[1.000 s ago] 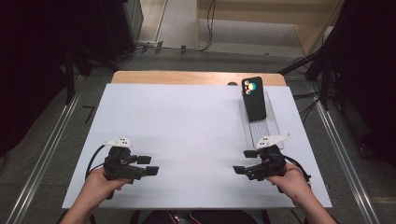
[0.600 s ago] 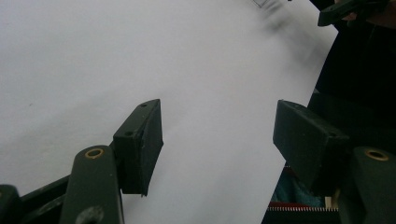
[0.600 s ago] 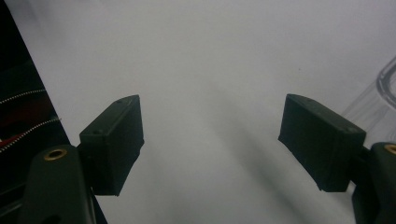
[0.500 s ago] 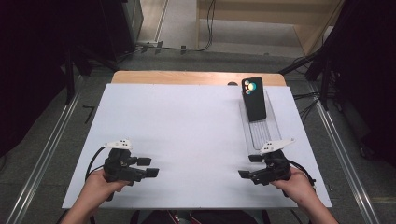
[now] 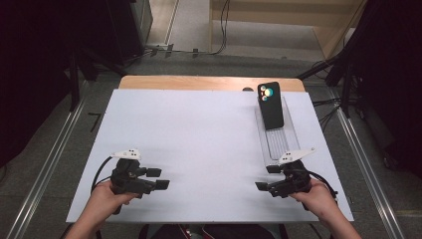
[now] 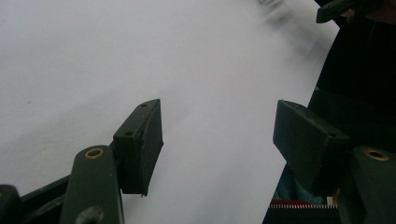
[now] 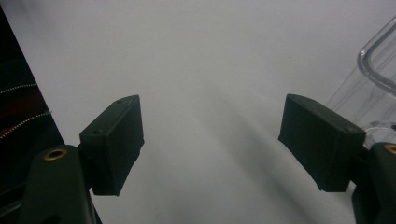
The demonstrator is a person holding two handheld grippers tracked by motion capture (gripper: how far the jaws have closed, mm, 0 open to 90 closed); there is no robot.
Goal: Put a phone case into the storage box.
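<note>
A black phone (image 5: 271, 105) leans upright at the far end of a clear plastic tray (image 5: 278, 142) on the right side of the white table. My right gripper (image 5: 266, 178) hovers just in front of the tray's near end, pointing left. Its jaws stand open with only bare table between them (image 7: 212, 105), and the tray's clear rim (image 7: 373, 70) is at the right of that view. My left gripper (image 5: 158, 178) is held near the front left, pointing right. It is open over bare white surface (image 6: 217, 112), and the right gripper (image 6: 343, 7) is far off.
The white board (image 5: 199, 139) lies on a wooden table whose far edge (image 5: 199, 82) shows behind it. Cables and metal rails run along the floor on both sides. The table's front edge is close under both hands.
The right gripper has drifted slightly toward the front edge, away from the tray's end. The left gripper has stayed still.
</note>
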